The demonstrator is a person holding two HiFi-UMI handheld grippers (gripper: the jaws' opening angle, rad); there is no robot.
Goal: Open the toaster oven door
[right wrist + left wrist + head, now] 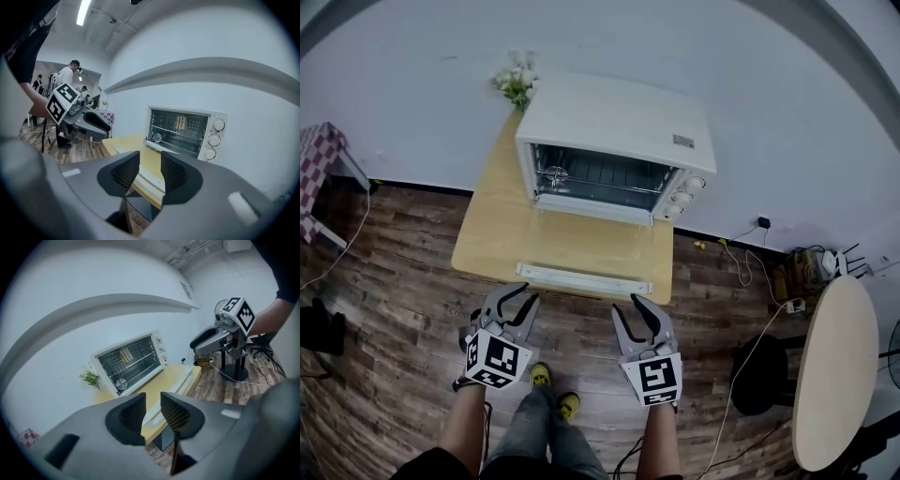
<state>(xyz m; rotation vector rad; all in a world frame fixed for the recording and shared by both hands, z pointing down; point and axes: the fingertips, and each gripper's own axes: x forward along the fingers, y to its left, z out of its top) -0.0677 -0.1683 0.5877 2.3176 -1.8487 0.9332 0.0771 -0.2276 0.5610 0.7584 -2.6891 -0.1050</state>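
Toaster oven in white metal, box-shaped [619, 122], stands at the back of the pale wooden worktop [492, 225], against the wall. Its glass-paned drop-down door [591, 246] already lies flat and fully open over the worktop. The door's long white bar handle [584, 279] sits along the front edge, and the wire rack inside is exposed.

I judge the door stiff and fairly light, swinging on a bottom hinge. Its pane is breakable and too smooth to pinch. The bar handle is the one sensible place to take hold, near its middle so the door does not twist.

Both claws hang over the wooden floor, just short of the worktop's front edge. The left claw [528, 292] is near the handle's left end and the right claw [626, 302] near its right end, and neither touches it. Each claw's own view shows its jaws a narrow gap apart with nothing between them, the left [152, 411] and the right [150, 168]. Through each gap the handle and worktop edge show farther off.
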